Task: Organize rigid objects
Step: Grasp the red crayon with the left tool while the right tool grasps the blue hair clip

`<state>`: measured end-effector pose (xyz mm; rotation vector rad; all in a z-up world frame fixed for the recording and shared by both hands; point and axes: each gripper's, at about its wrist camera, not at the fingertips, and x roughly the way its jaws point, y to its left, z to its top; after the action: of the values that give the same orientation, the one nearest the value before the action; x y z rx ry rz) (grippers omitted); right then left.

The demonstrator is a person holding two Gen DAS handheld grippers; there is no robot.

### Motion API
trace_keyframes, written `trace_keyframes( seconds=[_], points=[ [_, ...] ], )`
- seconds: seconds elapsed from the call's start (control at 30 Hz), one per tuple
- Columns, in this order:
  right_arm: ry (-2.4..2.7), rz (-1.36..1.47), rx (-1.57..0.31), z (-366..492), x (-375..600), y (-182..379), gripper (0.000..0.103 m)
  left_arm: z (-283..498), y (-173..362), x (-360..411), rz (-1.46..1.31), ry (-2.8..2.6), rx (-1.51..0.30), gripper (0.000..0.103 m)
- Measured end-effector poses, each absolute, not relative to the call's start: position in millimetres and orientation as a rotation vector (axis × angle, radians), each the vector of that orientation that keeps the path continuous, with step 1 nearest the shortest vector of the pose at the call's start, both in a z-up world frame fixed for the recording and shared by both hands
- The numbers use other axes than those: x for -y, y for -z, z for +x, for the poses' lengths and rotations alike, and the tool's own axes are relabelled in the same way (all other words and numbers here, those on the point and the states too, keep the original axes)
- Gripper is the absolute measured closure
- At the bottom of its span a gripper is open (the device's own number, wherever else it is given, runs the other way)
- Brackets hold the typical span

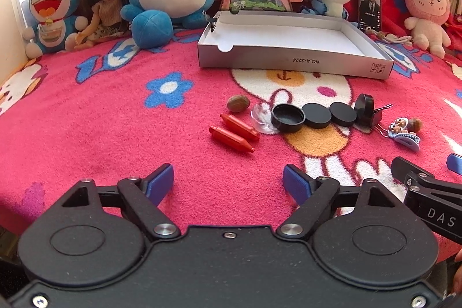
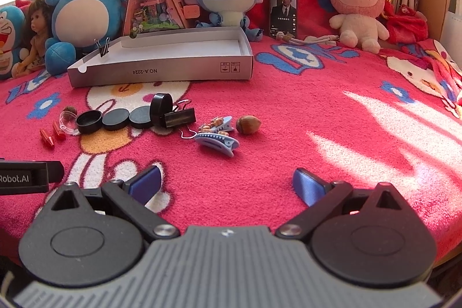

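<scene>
Both spread wide and empty above the pink blanket point(image 1: 101, 120): left hand-held gripper point(image 1: 228, 181), right hand-held gripper point(image 2: 226, 186). Ahead, loose in a row before the open white box point(image 1: 288, 59): red crayons point(image 1: 234, 134), black lids point(image 1: 314, 116), a nut point(image 1: 238, 103), nothing barring the way. Only from the right wrist, clearly: blue hair clip point(image 2: 216, 145), second nut point(image 2: 248, 124), probably a binder clip point(image 2: 102, 48) on the box's wall.
</scene>
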<state>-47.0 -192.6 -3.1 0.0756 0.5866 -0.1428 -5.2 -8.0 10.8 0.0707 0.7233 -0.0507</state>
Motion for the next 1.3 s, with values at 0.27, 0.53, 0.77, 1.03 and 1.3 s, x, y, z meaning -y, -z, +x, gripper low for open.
trace_keyframes(
  seconds=[0.27, 0.53, 0.77, 1.03, 1.3],
  points=[
    [0.133, 0.044, -0.531, -38, 186, -3, 0.021, 2, -16, 13, 0.177, 0.126, -0.595, 0.034],
    [0.171, 0.035, -0.521, -28, 187, 0, 0.027, 14, -3, 0, 0.151, 0.192, -0.625, 0.042],
    [0.192, 0.064, -0.536, -25, 187, 5, 0.039, 14, 2, -3, 0.125, 0.208, -0.636, 0.064],
    [0.221, 0.115, -0.53, -25, 190, 5, 0.072, 8, -3, 1, 0.109, 0.211, -0.649, 0.082],
    [0.218, 0.102, -0.539, -27, 193, 6, 0.072, 8, -3, -9, 0.109, 0.081, -0.649, 0.078]
  ],
)
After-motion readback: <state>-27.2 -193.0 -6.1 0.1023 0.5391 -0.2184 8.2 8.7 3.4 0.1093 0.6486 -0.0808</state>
